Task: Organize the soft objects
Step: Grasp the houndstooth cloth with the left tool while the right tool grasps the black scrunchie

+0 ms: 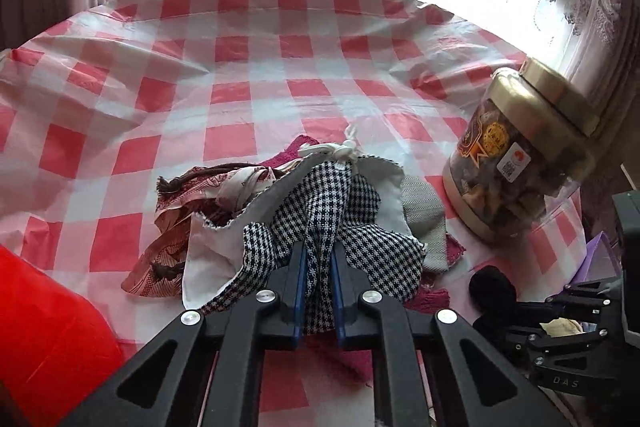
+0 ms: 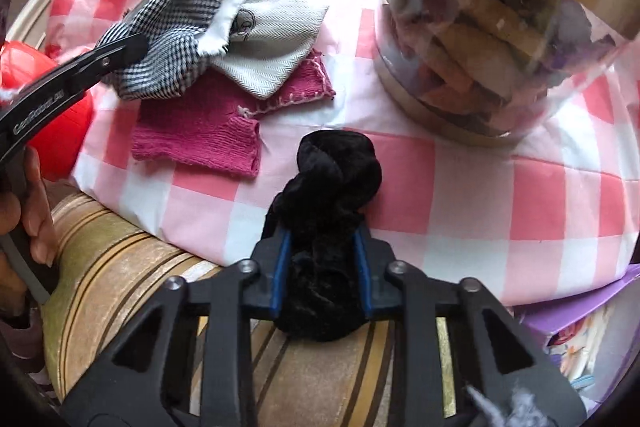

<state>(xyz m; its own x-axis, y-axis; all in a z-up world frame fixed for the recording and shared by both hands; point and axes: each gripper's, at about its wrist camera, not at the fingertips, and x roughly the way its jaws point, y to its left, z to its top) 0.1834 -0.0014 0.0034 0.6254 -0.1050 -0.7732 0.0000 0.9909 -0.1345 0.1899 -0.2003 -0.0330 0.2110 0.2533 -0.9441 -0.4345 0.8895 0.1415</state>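
Observation:
A black-and-white houndstooth cloth (image 1: 360, 235) lies bunched on the red-checked tablecloth (image 1: 248, 59), and my left gripper (image 1: 319, 251) is shut on a fold of it. Under and beside the cloth lie a white scrap (image 1: 208, 247), a maroon patterned scarf (image 1: 176, 215), a grey herringbone piece (image 2: 272, 43) and a magenta knit (image 2: 200, 135). My right gripper (image 2: 320, 243) is shut on a black velvet scrunchie (image 2: 336, 163) at the table's near edge. In the right wrist view the left gripper (image 2: 132, 47) presses into the houndstooth cloth (image 2: 168, 39).
A clear plastic jar (image 1: 520, 163) with a gold lid, full of snacks, stands at the right, close to the scrunchie. A red object (image 1: 48, 327) sits at the left. A striped cushion (image 2: 132, 287) lies below the table edge, a purple box (image 2: 580, 327) at the right. A hand (image 2: 28, 211) holds the left handle.

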